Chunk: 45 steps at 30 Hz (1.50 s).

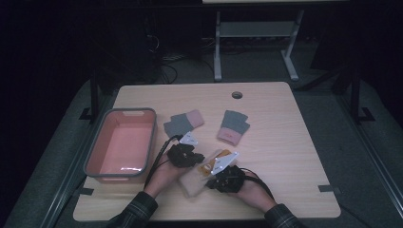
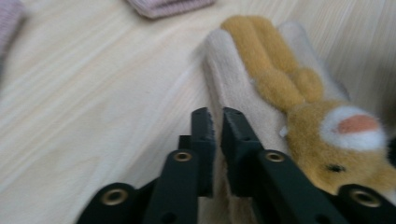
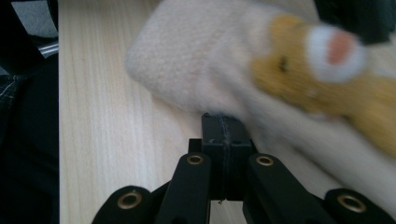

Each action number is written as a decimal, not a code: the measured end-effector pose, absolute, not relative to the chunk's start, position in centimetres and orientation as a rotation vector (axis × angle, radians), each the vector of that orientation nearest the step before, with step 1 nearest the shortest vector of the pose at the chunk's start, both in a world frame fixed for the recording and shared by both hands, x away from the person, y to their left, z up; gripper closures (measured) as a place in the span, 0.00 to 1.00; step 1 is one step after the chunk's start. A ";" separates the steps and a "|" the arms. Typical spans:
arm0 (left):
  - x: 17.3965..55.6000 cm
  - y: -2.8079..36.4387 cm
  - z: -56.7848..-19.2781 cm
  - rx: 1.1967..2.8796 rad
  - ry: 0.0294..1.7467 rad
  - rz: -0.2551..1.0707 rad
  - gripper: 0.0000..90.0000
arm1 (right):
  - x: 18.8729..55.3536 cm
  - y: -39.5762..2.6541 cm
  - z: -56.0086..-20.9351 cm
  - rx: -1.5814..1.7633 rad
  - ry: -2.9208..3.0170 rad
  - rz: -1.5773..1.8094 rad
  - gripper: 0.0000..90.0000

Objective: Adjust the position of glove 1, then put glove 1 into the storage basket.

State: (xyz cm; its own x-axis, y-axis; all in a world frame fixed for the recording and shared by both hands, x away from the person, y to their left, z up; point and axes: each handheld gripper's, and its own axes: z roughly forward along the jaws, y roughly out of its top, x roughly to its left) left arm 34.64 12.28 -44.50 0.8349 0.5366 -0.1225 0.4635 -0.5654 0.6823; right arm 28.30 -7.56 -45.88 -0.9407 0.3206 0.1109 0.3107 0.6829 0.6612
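A cream fuzzy sock point(image 1: 194, 184) with an orange animal face point(image 1: 207, 169) lies near the table's front edge, between both grippers. In the left gripper view the sock point(image 2: 238, 79) runs ahead and to the right. My left gripper point(image 2: 217, 133) has its jaws a narrow gap apart, and the sock's edge lies in that gap. From above, the left gripper point(image 1: 196, 160) sits at the sock's far left side. My right gripper point(image 3: 226, 133) is shut, and the blurred sock point(image 3: 196, 60) meets its tips. Seen from above, the right gripper point(image 1: 208, 182) is at the sock's near right side.
A pink bin point(image 1: 97, 142) with a grey rim stands at the table's left. Two grey-and-pink sock pairs point(image 1: 183, 123) point(image 1: 233, 126) lie beyond the grippers. A cable hole point(image 1: 237, 94) is near the far edge. Bare wood point(image 1: 290, 156) stretches to the right.
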 end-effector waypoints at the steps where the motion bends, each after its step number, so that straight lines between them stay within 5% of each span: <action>1: 34.7 12.5 -44.3 2.269 0.721 0.133 0.85 | 28.3 -8.0 -45.7 0.561 2.861 1.130 0.96; 9: 34.0 13.6 -43.1 2.268 0.713 0.119 0.51 | 28.3 -11.8 -45.0 0.709 2.758 1.144 0.64; 20: 32.6 14.5 -42.5 2.269 0.644 0.089 0.26 | 28.9 -17.7 -46.0 0.944 2.573 1.052 0.21; 29: 31.4 13.6 -42.6 2.316 0.588 0.083 0.16 | 29.9 -20.0 -46.7 1.074 2.443 1.042 0.14; 45: 30.8 11.5 -44.3 2.388 0.529 0.071 0.15 | 31.1 -21.2 -47.8 1.112 2.397 0.979 0.10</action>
State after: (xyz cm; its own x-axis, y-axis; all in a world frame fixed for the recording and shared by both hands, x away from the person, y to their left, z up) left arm 30.78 11.47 -44.27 0.9159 0.3917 -0.0881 0.3543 -0.6854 0.6362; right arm 31.10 -21.21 -47.78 -0.6446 0.7645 -0.0036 0.5435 0.4615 0.7012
